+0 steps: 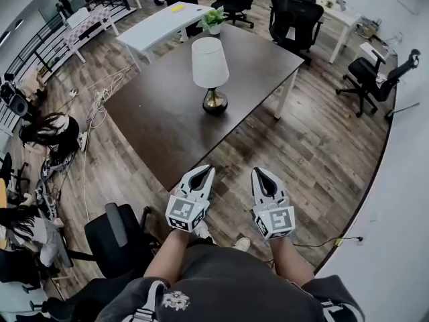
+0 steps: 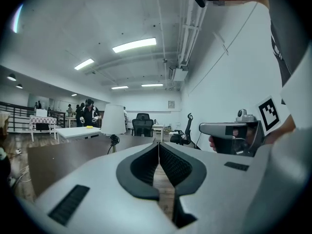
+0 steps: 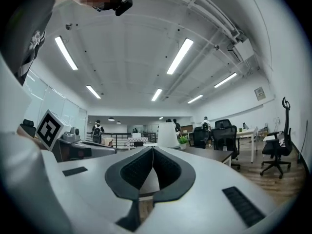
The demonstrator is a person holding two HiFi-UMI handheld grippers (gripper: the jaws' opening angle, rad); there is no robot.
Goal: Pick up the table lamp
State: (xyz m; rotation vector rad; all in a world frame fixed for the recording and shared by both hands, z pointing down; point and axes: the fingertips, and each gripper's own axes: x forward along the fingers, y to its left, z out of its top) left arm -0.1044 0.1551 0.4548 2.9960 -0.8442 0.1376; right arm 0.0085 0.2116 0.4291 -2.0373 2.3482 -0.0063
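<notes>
The person is holding the white left gripper (image 1: 205, 170) and the white right gripper (image 1: 261, 172) side by side over the wooden floor (image 1: 322, 153). Both are pointing level, each with its black jaws pressed together on nothing. Ahead, the dark brown rectangular counter (image 1: 161, 113) is carrying the table lamp with a white shade and round black-and-gold base (image 1: 211, 79). The lamp is standing upright, well apart from both grippers. A small green potted plant (image 1: 213, 19) is sitting near the counter's far corner.
</notes>
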